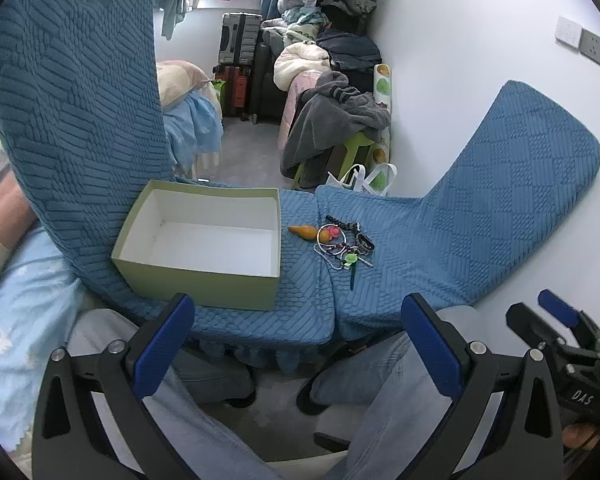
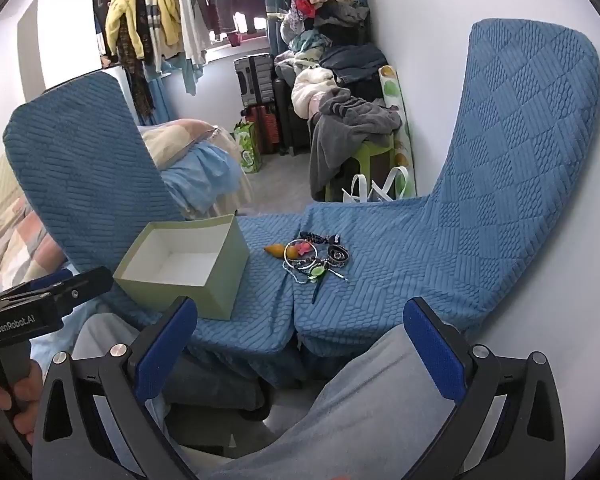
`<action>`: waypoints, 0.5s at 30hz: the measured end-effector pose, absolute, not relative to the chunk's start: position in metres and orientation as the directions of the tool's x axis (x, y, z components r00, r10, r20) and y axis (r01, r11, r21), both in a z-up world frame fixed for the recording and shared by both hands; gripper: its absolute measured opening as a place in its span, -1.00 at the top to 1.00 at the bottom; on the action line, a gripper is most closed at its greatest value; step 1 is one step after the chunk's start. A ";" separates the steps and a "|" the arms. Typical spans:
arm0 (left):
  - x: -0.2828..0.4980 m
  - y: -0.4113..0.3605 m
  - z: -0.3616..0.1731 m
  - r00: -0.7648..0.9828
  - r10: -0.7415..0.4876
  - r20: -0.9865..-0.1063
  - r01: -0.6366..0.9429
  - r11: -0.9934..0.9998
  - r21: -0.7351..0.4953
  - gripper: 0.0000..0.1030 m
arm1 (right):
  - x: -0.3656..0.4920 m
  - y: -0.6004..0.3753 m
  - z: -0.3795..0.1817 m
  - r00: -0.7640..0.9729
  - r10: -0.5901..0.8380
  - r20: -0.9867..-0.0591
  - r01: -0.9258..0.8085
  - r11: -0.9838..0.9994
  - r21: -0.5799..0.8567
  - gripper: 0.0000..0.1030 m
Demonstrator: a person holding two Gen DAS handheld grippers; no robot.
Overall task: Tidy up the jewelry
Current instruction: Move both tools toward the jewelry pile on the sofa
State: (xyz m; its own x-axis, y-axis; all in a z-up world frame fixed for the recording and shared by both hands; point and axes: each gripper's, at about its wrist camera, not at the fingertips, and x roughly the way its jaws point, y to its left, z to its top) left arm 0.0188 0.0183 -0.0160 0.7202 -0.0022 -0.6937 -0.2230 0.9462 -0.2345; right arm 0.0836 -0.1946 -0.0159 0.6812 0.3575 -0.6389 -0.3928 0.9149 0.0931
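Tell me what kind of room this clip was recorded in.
Most likely a lived-in bedroom used for storage too: a bed with blue bedding, clothes on a hanging rail by the window, and stacked suitcases beside heaped laundry. The work surface is two chair seats in blue covers.

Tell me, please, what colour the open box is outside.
Pale green box, white inside; the left wrist view shows it best.

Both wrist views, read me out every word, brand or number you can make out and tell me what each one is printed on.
"GenRobot.AI": white letters on the black body of the left tongs, seen in the right wrist view.
"DAS": white letters on the black body of the right tongs, seen in the left wrist view.
The dark oval tag in the jewelry pile bears light marks, too small to read.
The empty green box shows no text.
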 end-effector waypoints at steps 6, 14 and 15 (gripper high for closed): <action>0.039 0.015 -0.030 0.694 -0.003 -0.720 -0.223 0.950 -0.220 -0.99 | 0.098 -0.196 -0.028 0.668 0.361 -0.651 -0.388 0.915 0.109 -1.00; 0.066 0.016 -0.051 0.665 -0.019 -0.747 -0.222 0.949 -0.222 -0.99 | 0.123 -0.198 -0.049 0.646 0.378 -0.663 -0.398 0.908 0.130 -0.99; 0.069 0.018 -0.053 0.662 -0.021 -0.749 -0.225 0.948 -0.226 -0.99 | 0.126 -0.197 -0.052 0.640 0.384 -0.666 -0.402 0.906 0.135 -0.97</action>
